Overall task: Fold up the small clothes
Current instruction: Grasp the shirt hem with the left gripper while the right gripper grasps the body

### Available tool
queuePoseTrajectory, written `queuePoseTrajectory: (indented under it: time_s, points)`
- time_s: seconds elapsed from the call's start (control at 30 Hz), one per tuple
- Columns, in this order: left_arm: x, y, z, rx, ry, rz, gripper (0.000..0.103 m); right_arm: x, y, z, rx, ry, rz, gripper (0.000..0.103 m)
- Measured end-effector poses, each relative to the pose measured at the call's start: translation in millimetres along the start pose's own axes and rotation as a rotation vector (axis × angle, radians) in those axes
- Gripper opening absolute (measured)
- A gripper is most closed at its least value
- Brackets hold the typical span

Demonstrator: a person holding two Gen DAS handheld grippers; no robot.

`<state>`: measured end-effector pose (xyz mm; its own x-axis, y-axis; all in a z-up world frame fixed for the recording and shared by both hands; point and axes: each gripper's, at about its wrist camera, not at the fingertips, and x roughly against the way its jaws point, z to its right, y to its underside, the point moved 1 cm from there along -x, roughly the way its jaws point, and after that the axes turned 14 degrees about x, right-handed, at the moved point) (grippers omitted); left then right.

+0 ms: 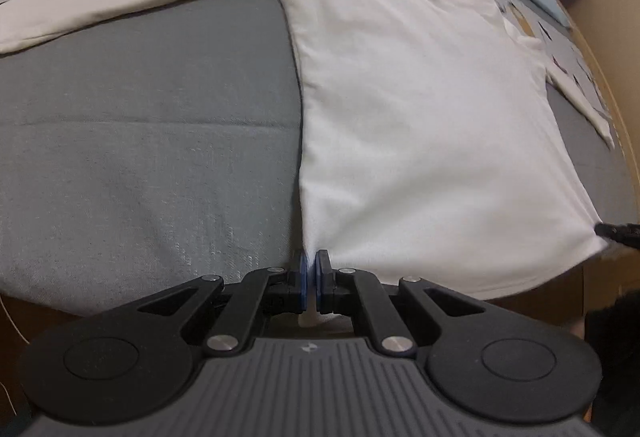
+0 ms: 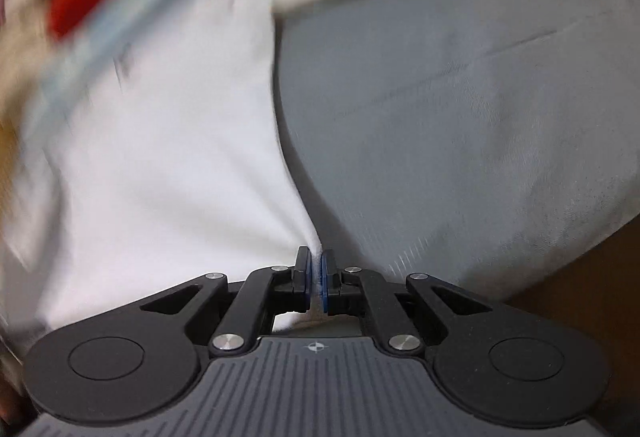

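On the grey bed cover (image 1: 140, 141) your white shirt (image 1: 420, 109) lies spread flat, sleeves out to either side. Your left gripper (image 1: 311, 269) is pinched tight on the shirt's near hem corner, and your right gripper (image 2: 317, 269) is clamped on the opposite hem corner; the right wrist view is blurred

Soft, even indoor light and barely a shadow, the left wrist view fairly sharp around the white cotton long-sleeved shirt (image 1: 420, 125) though fisheye bends the edges hard, while the right wrist view smears with motion blur above and left of that shirt (image 2: 160, 157).
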<state>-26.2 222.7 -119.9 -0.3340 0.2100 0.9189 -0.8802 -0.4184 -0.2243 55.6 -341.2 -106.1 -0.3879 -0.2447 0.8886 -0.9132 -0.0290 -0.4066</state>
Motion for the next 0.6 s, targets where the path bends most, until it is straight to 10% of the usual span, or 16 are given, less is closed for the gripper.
queuePoseTrajectory:
  time_s: [0.33,0.47,0.6]
  points:
    - [-3,-8,9,-0.03,-0.01,-0.012,0.012,-2,3,-14,0.085,0.188,0.03,0.014]
    - [-14,-6,17,-0.069,0.004,-0.055,0.012,6,1,-19,0.122,0.109,0.103,0.018]
    - [-37,2,19,-0.113,-0.127,-0.119,0.014,-27,8,-22,0.168,0.122,-0.091,0.025]
